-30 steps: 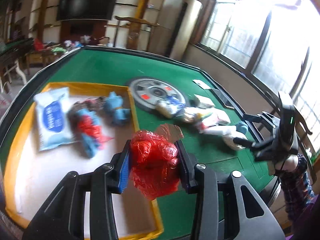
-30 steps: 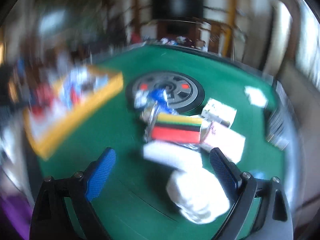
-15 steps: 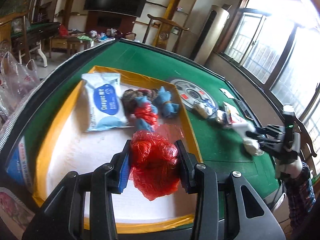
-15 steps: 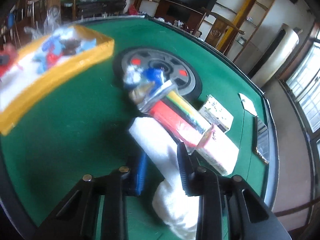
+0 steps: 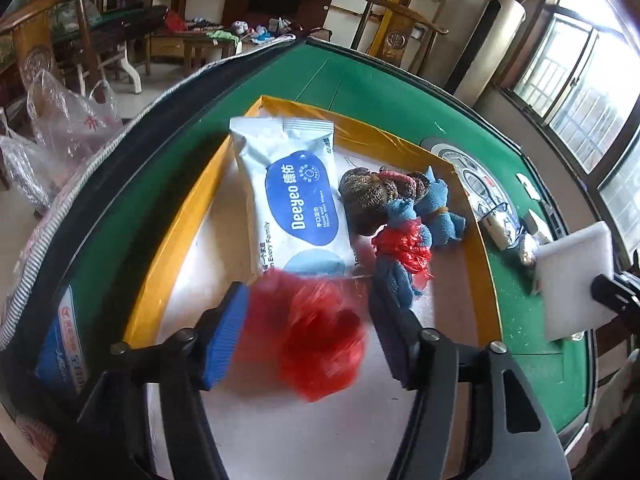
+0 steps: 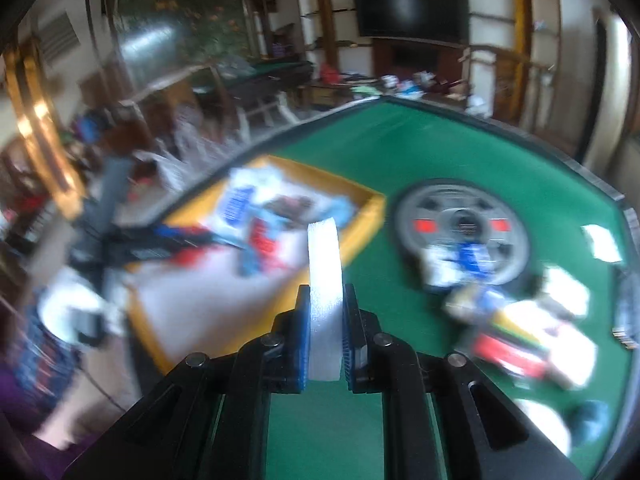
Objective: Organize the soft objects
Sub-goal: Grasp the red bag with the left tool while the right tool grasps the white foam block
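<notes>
My left gripper [image 5: 308, 332] hangs over the yellow-rimmed tray [image 5: 176, 240] with its jaws wide apart. A crumpled red plastic bag [image 5: 312, 332], blurred, lies loose between them over the white tray floor. My right gripper [image 6: 326, 336] is shut on a white foam sponge [image 6: 325, 280], held upright above the green table; the sponge also shows at the right in the left wrist view [image 5: 572, 276]. The tray holds a wet-wipes pack [image 5: 292, 200], blue cloth pieces [image 5: 436, 208], a brown mesh bundle [image 5: 368, 192] and a small red bag [image 5: 404, 244].
The green felt table [image 6: 420, 152] has a round grey centre disc [image 6: 460, 228]. Several packets and boxes [image 6: 520, 332] lie at the right. Plastic bags [image 5: 68, 120] sit beyond the table's left edge. A blue packet [image 5: 60, 340] lies by the tray's left side.
My left gripper has opened and let go of the red bag over the tray. My right gripper has lifted the white sponge off the table and swung left toward the tray.
</notes>
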`<action>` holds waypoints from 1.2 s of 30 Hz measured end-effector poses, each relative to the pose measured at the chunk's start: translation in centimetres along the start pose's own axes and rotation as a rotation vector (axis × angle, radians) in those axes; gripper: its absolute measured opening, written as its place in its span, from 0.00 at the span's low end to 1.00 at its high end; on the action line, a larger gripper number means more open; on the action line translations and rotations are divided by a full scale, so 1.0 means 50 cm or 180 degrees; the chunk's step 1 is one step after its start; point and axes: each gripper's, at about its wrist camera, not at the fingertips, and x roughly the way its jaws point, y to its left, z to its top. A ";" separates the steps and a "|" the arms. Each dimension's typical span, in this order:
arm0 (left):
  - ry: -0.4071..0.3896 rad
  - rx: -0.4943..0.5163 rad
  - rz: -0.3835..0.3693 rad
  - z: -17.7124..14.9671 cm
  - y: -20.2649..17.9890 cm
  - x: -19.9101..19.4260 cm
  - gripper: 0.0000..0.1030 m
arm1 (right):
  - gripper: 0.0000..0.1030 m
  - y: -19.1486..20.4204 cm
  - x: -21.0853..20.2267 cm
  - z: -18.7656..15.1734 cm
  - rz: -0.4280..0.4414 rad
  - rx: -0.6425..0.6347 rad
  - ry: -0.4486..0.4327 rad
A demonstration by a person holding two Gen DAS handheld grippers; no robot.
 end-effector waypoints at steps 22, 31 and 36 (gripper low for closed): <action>-0.0473 -0.0410 -0.0380 -0.066 0.079 -0.132 0.70 | 0.66 0.114 0.169 0.089 0.0244 0.0189 0.0134; -0.0477 -0.0500 -0.0367 -0.077 0.101 -0.135 0.71 | 0.64 0.084 0.428 0.165 0.0802 0.1002 0.1057; -0.0462 -0.0508 -0.0369 -0.077 0.109 -0.136 0.71 | 0.64 0.072 0.481 0.202 0.0745 0.1153 0.0792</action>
